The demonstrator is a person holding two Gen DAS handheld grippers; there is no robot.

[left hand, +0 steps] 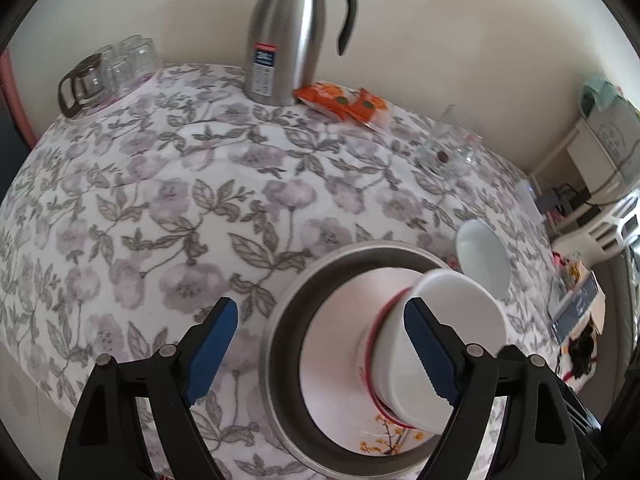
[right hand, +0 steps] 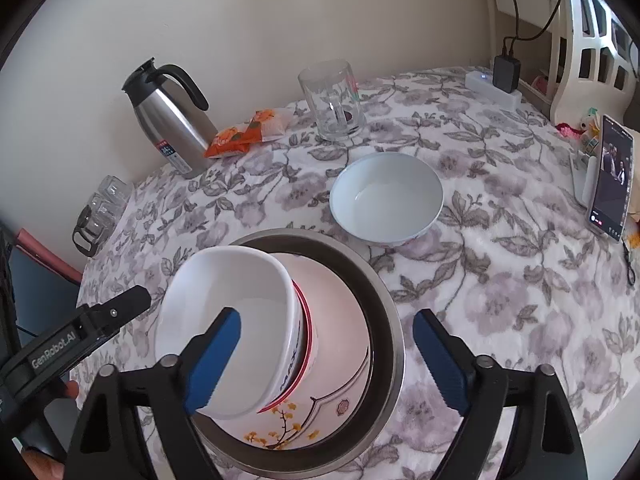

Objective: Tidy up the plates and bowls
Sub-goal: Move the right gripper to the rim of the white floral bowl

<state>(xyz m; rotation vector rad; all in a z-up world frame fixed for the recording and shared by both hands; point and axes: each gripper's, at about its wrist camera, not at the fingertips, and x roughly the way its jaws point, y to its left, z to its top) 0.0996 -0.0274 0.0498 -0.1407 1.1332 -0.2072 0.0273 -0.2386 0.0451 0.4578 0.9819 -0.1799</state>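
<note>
Steel pan [right hand: 384, 292]: upright on the cloth, holding a flower-painted plate [right hand: 340, 364]. White cup [right hand: 232, 332] with red rim band: stands tilted on the plate, at 9 o'clock in the pan. White bowl [right hand: 386, 198]: upright, empty, just beside the pan at 1 o'clock.

Along the table's [right hand: 500, 280] far edge, against the wall, I see a steel thermos jug [right hand: 170, 120] with a black handle standing upright. Just beside its base lie two orange snack packets [right hand: 248, 130], overlapping. Further along that edge stands a clear glass mug [right hand: 332, 100], with something small and dark behind or inside it; I cannot tell which. At the far left corner a cluster of upturned glasses [left hand: 128, 62] sits by a glass pot [left hand: 82, 80]. At the far right corner a white power strip [right hand: 494, 88] carries a black charger [right hand: 506, 72]. Near the right edge a phone [right hand: 610, 178] stands propped, its screen lit.
</note>
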